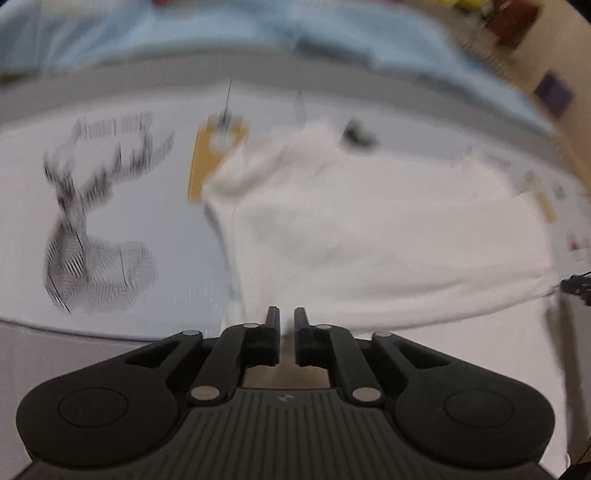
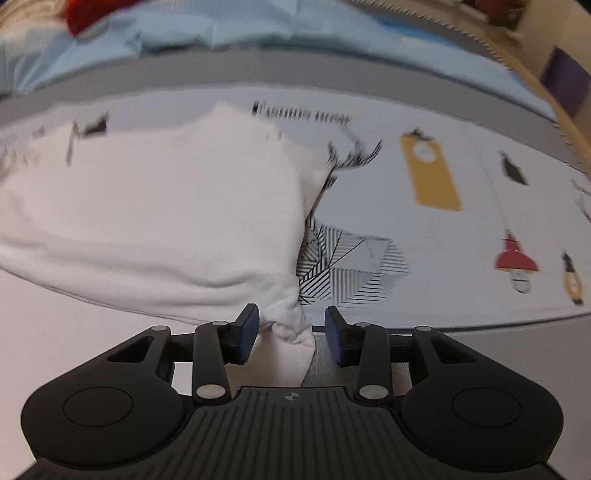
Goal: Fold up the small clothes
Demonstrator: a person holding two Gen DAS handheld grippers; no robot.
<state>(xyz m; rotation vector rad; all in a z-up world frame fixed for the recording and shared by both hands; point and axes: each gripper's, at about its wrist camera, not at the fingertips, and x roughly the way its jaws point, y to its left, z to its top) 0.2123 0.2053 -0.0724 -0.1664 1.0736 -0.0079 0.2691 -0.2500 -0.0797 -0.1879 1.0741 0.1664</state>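
A small white garment (image 1: 369, 229) lies spread on a printed sheet. In the left wrist view it fills the centre and right. My left gripper (image 1: 287, 317) sits at its near edge, jaws almost together with a narrow gap; whether cloth is pinched is unclear in the blur. In the right wrist view the garment (image 2: 155, 218) lies at centre left, and a bunched corner (image 2: 291, 332) hangs between the fingers of my right gripper (image 2: 291, 321), which is open, its left pad (image 2: 247, 328) close to the cloth.
The sheet (image 2: 461, 240) carries prints: a striped deer (image 1: 92, 236), a yellow tag (image 2: 430, 173), a red lamp (image 2: 515, 260). A grey band (image 2: 295, 74) and pale blue bedding (image 2: 258, 26) lie beyond. A wooden edge (image 1: 576, 122) runs at far right.
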